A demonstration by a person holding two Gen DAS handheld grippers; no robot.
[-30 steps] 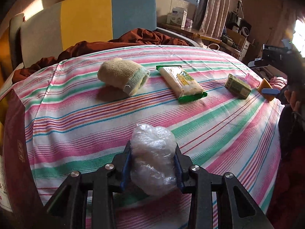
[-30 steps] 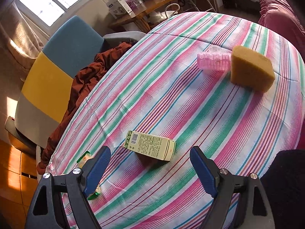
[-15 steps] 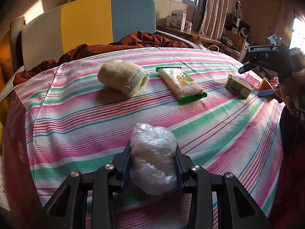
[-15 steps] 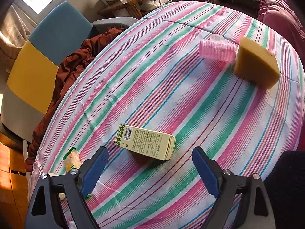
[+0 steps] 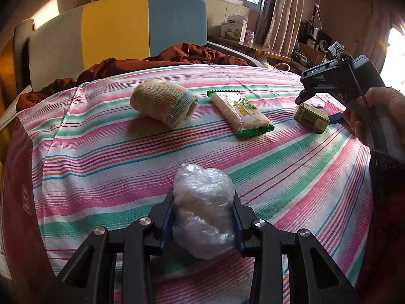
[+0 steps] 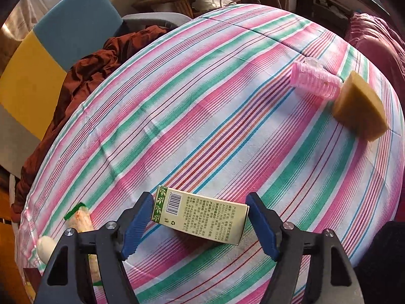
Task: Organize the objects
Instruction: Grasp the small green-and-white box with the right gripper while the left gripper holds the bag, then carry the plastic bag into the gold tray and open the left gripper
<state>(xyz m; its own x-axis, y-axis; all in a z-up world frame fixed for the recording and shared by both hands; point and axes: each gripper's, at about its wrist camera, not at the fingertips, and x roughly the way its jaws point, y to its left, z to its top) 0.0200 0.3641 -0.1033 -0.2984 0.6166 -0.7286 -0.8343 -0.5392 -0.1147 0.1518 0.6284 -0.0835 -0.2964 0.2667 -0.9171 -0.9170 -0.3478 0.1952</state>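
Green-and-cream printed carton (image 6: pixel 200 219) lies flat on striped tablecloth (image 6: pixel 215 116), between the spread blue pads of right gripper (image 6: pixel 200 225), no contact. Left gripper (image 5: pixel 203 214) clamps crinkled clear plastic bag (image 5: pixel 203 209). Risk: off-centre closing skews carton; slick bag may slip.

Tablecloth (image 6: pixel 202 116): woven striped cloth, matt. Bag (image 5: pixel 203 210): crinkled clear plastic, glossy. Box (image 6: pixel 200 217): printed card, slight sheen. Sponge (image 6: pixel 359 110): porous, rough. Roller (image 6: pixel 315 82): ribbed translucent plastic.
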